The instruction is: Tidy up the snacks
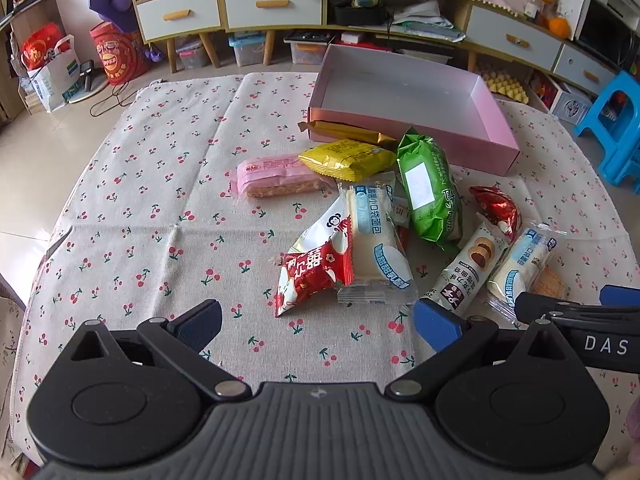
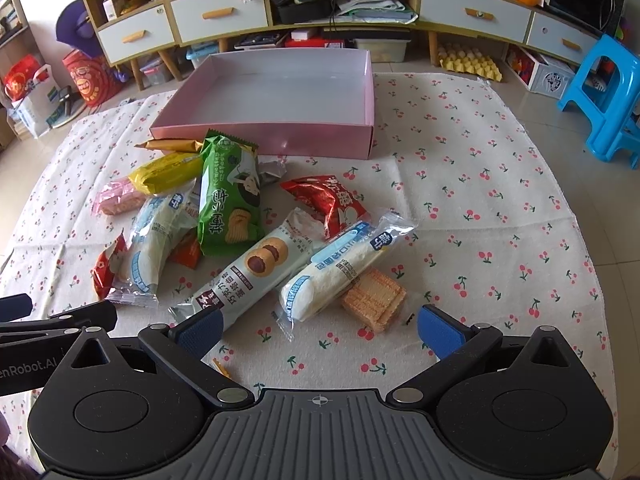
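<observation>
A pile of wrapped snacks lies on the cherry-print cloth in front of an empty pink box. In the left wrist view the pile holds a green packet, a yellow packet, a pink bar, a red-and-white pouch and a white bread packet. My left gripper is open and empty, just short of the red-and-white pouch. My right gripper is open and empty, near a white bread packet, a wafer and a chocolate-biscuit packet.
A low cabinet with drawers stands beyond the table. A blue plastic stool stands on the floor at the right. Red bags stand at the far left. Bare cloth spreads left of the pile and right of it.
</observation>
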Available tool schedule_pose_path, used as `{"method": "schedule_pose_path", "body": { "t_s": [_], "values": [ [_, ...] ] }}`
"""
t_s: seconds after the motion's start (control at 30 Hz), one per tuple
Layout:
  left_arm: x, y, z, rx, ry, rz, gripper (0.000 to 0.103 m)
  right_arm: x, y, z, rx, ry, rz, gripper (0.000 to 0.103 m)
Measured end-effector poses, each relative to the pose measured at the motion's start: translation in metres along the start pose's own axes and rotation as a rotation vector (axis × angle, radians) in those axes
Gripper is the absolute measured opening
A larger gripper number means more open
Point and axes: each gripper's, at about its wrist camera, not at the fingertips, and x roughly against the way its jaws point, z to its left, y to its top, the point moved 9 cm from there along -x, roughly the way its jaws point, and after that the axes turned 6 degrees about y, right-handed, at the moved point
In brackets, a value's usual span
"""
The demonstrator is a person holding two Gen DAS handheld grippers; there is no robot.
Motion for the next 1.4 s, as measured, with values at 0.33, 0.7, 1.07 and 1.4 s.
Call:
{"method": "schedule_pose_path", "body": {
  "t_s": [0.33, 0.7, 1.07, 1.4],
  "values": [
    [0.0001, -0.0004, -0.0002, 0.0, 0.001, -0.001, 0.102, -0.0002, -0.0002, 0.0006, 0.0, 0.002, 0.004, 0.103],
    [0.0005, -0.0016, -0.0017, -0.004, 0.002, -0.002, 0.102, -0.0013, -0.0004, 0.0002, -0.003, 0.004, 0.008, 0.103],
    [0.0014, -0.0011, -0.0009, -0.002, 0.0, -0.003, 0.102, -0.0015, -0.0008, 0.0004, -0.005, 0.005, 0.009, 0.103],
    [0.0018, -0.0004, -0.0009, -0.003, 0.001, -0.004, 0.102, -0.0019, -0.001, 0.0004, -0.005, 0.006, 0.01, 0.103]
  ]
}}
